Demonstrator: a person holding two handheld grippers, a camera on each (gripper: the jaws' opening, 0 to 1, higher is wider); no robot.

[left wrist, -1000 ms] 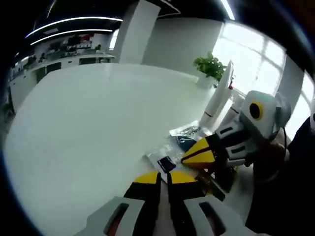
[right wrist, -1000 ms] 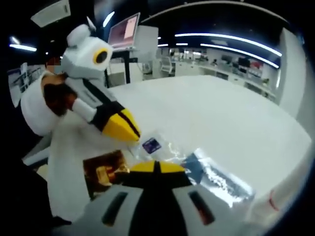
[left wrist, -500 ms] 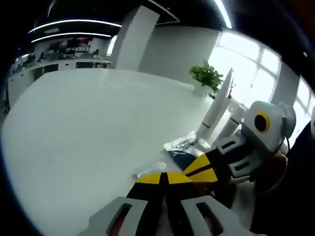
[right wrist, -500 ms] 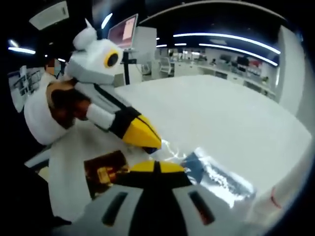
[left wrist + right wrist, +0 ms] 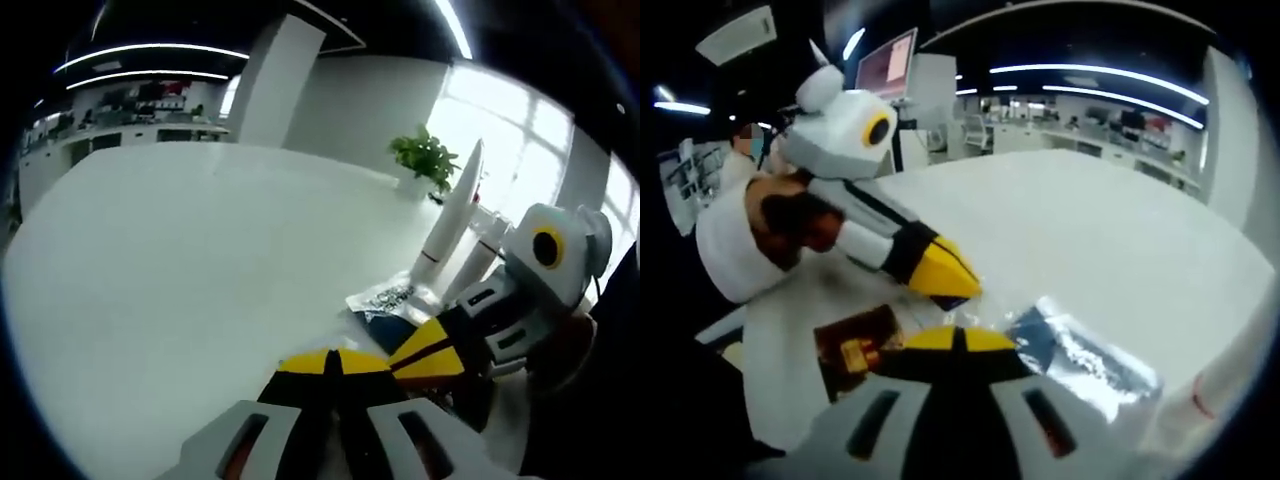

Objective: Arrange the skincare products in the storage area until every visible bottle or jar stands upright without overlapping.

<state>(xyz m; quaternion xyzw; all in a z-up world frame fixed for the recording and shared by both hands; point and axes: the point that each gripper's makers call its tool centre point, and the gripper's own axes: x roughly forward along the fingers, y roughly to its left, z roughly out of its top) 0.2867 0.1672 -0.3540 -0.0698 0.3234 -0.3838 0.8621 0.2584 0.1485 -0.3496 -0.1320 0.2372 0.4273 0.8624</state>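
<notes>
Here, the skincare items lie flat on the white table [image 5: 180,250]. A silvery foil sachet [image 5: 1085,360] with a dark blue panel and fine print lies beside a clear plastic packet [image 5: 975,318], whose far edge is under the left gripper's yellow tip. A brown and gold sachet [image 5: 855,348] lies just beside the clear packet, on the side away from the foil sachet. In the left gripper view the foil sachet [image 5: 385,300] rests at the foot of two tall white tubes [image 5: 452,215] that stand upright with a potted plant [image 5: 425,158] behind them.

The left gripper [image 5: 958,280] reaches in slanting down, its yellow tips closed together and touching the clear packet; whether they pinch it I cannot tell. A hand in a white sleeve [image 5: 725,240] holds it. The right gripper [image 5: 955,338] hangs low just over the packet, yellow tips pressed together with nothing visibly between them. In the left gripper view its yellow tip [image 5: 428,352] lies alongside the left gripper's [image 5: 333,362] own closed tips.
</notes>
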